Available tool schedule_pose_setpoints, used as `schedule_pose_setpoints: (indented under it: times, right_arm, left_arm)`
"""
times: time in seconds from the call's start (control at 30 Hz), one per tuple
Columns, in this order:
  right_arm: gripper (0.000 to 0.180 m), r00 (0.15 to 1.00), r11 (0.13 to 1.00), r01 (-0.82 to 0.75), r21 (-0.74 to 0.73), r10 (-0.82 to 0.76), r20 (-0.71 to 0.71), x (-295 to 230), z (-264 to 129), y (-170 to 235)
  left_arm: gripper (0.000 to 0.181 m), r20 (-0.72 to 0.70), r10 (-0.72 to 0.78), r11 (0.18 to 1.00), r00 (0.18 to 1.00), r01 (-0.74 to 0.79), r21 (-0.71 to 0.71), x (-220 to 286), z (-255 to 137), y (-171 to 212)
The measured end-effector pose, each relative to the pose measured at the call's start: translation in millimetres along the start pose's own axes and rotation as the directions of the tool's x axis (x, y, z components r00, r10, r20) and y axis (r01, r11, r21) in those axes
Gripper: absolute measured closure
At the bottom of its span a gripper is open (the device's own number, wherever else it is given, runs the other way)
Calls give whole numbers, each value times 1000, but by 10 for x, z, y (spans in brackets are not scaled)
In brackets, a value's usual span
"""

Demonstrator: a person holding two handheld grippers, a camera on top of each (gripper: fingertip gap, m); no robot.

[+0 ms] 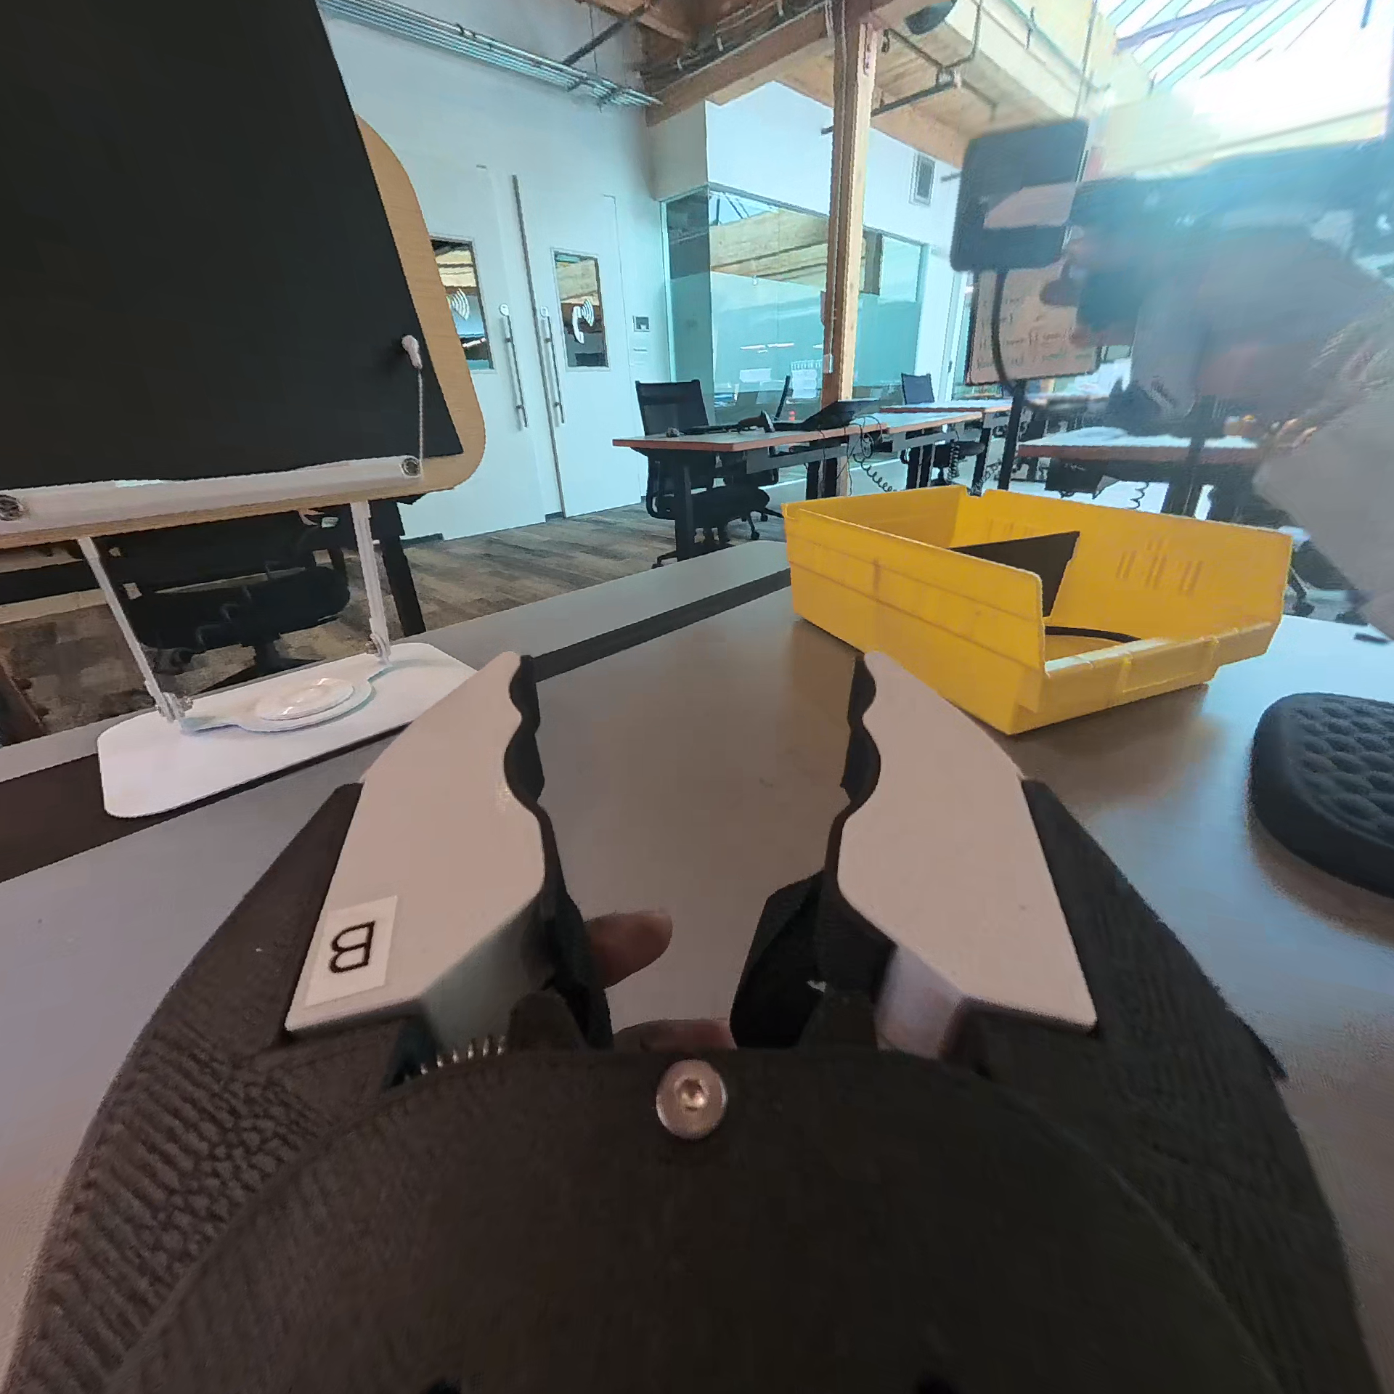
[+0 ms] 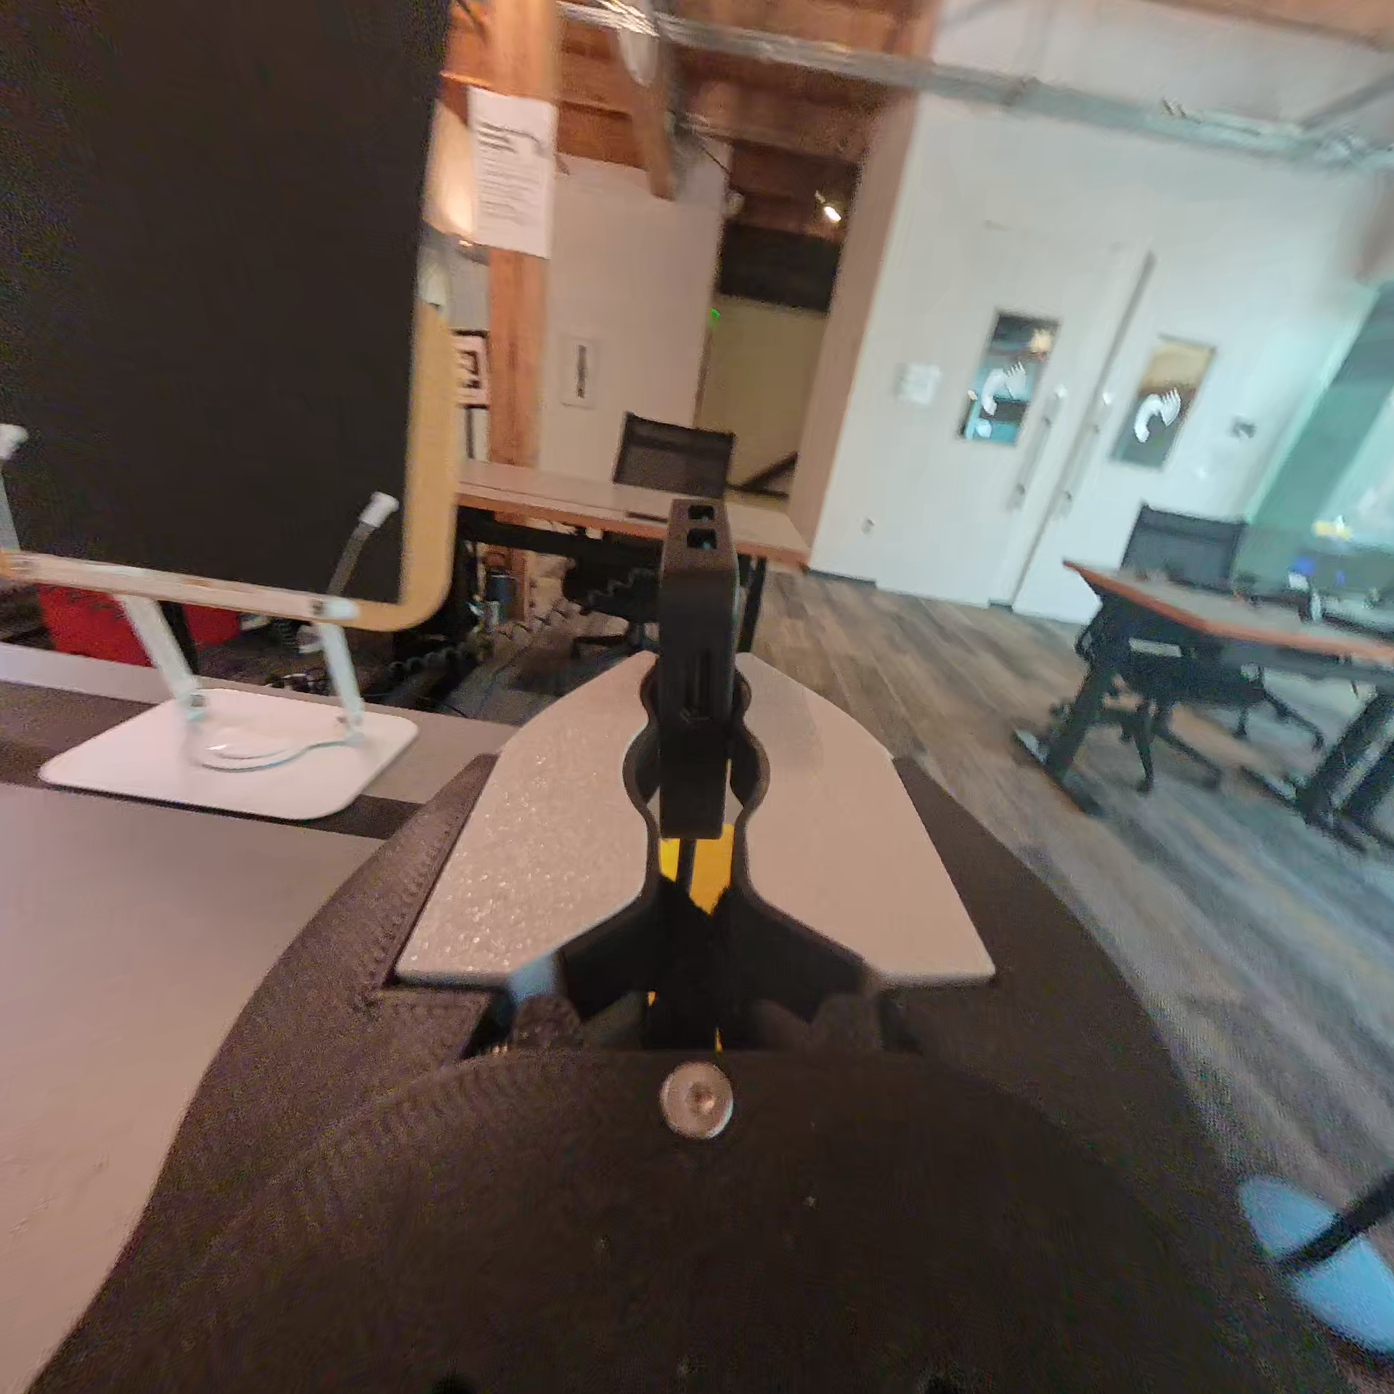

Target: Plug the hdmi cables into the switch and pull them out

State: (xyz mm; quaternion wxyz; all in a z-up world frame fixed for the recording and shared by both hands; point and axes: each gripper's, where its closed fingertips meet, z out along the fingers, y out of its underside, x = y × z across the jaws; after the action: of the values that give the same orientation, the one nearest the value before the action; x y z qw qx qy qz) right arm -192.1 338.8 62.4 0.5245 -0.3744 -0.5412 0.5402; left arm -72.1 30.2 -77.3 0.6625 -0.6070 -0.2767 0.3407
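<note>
One black cable (image 1: pixel 1086 632) in yellow bin (image 1: pixel 905 603)

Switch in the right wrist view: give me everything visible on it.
The switch is a small black box, matte and plastic-looking, held upright and clamped between the grey fingers of the right tool. Two small rectangular openings show at its top end. It is off the table; a dark cable seems to run from its lower end.

Table (image 1: pixel 679 754): grey, dark strip across.
Yellow bin (image 1: pixel 1026 603): resting on it.
White stand base (image 1: pixel 279 716): left of bin.
Black mesh pad (image 1: pixel 1327 784): right of bin.
</note>
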Motion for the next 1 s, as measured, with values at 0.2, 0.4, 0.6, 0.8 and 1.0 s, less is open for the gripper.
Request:
schedule_pose_setpoints:
  times: [0.2, 0.4, 0.6, 0.8, 1.0]
  right_arm:
    - [166, 987, 953, -156, -259, 145, -63, 505, 89, 1099]
    - [166, 998, 947, -52, -318, 35, -57, 454, 145, 1317]
    - [166, 979, 853, 203, -481, -173, 106, 266, 232, 1404]
    - [166, 823, 425, 568, -705, -290, 488, 159, 280, 1846]
    - [166, 729, 264, 684, -680, -215, 650, 81, 332, 2367]
  left_arm:
    - [103, -40, 29, 998, 999, -32, -63, 91, 41, 117]
    - [103, -58, 67, 994, 996, -71, -82, 145, 49, 142]
    - [103, -57, 42, 994, 997, -48, -94, 128, 57, 174]
    - [103, -62, 51, 992, 997, -58, -115, 137, 64, 208]
    - [103, -75, 54, 990, 996, -63, -128, 164, 70, 234]
